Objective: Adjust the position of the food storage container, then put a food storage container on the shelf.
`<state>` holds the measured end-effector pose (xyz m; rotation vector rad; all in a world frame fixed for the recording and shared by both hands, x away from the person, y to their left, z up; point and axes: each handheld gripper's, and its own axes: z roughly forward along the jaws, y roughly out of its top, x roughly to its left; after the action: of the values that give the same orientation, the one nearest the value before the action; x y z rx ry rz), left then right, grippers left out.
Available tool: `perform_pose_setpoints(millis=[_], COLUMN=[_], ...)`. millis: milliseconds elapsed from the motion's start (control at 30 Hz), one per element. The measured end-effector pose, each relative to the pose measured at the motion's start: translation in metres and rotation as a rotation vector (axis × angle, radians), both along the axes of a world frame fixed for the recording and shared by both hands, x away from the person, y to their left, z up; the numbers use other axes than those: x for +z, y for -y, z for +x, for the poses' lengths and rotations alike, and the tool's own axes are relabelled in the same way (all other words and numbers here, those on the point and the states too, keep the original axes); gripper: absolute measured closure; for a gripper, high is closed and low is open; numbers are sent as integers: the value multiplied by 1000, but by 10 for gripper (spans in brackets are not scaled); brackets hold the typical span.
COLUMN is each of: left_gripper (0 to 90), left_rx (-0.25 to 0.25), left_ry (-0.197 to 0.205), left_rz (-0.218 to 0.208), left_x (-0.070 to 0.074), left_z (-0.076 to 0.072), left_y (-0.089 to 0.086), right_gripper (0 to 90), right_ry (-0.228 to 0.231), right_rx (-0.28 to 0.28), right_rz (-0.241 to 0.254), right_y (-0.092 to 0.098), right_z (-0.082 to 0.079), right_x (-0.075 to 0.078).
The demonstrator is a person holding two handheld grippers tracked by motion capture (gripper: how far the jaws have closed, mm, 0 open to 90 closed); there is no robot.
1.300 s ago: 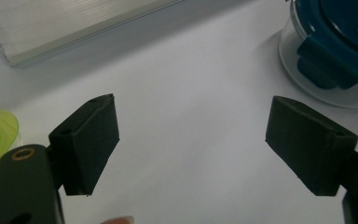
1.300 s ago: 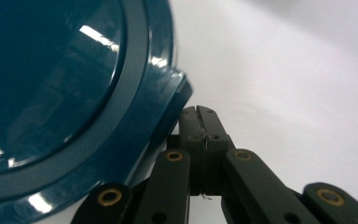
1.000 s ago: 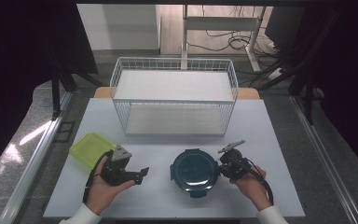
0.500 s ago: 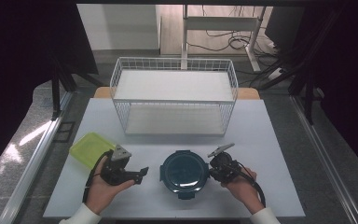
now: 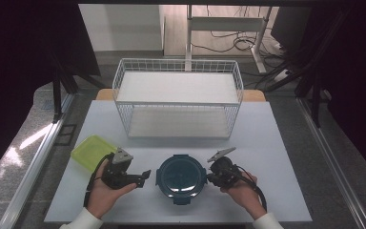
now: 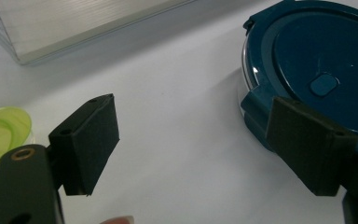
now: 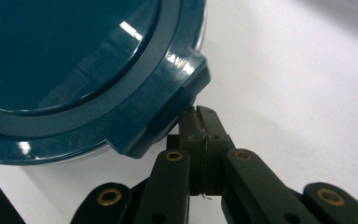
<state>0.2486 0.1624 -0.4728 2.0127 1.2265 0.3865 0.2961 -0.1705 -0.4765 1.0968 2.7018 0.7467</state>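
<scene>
Item: round dark-blue lidded container (image 5: 181, 175), resting on the white bench (image 5: 286, 157) near its front edge, between both grippers. Right gripper (image 7: 200, 122): fingers closed together, empty, tips at the container's side latch tab (image 7: 168, 102). Left gripper (image 6: 205, 149): fingers spread wide, empty (container just beyond one finger). Yellow-green lid (image 5: 91, 151) lay to the left; white wire basket (image 5: 178, 98) stood behind.

- My right gripper (image 7: 200, 114): jaws pressed together, nothing between them, black linkage w/ brass pins rising from the bottom edge
- Jaw tips sit right at a latch tab of the dark blue round lid (image 7: 74, 60), touching or nearly, can't tell which
- Lid glossy, raised rim, clear container edge just under it
- White table (image 7: 298, 79) to the right
</scene>
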Motion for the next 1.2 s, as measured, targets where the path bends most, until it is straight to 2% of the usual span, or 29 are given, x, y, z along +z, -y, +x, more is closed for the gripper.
perform_pose_setpoints(millis=[200, 233, 267, 400, 500, 567, 600, 667, 767, 867, 1100, 1200], left_gripper=[169, 168, 168, 167, 167, 167, 167, 165, 152, 136, 121, 116], left_rx=[13, 13, 13, 14, 14, 13, 11, 15, 30, 32, 19, 22], left_ry=[2, 2, 2, 3, 2, 1, -1, -2, -4, -1, -9, -9], left_rz=[-8, -8, -8, -10, -9, -9, -7, -7, -17, -34, -42, -60], left_x=[0, 0, 0, 0, 0, 0, 0, 0, 1, 3, 2, 3], left_z=[-1, -1, -1, -2, -2, -2, -2, -2, -3, -2, -2, -3], left_y=[-4, -4, -3, -3, -2, -2, -2, -3, -4, -4, -2, -2], right_gripper=[887, 887, 884, 879, 859, 829, 644, 401, 248, 208, 182, 168], right_ry=[69, 69, 100, 143, 136, 133, 142, 153, 122, 94, 69, 58], right_rx=[-51, -51, -56, -76, -74, -74, -90, -149, -167, -168, -149, -146], right_rz=[79, 79, 101, 175, 225, 232, 244, 250, 301, 342, 346, 347], right_y=[18, 18, 24, 36, 46, 48, 49, 49, 50, 52, 48, 47], right_z=[-2, -2, -5, -12, -16, -16, -16, -14, -12, -11, -12, -12], right_x=[15, 15, 19, 21, 22, 22, 21, 22, 23, 22, 19, 18])
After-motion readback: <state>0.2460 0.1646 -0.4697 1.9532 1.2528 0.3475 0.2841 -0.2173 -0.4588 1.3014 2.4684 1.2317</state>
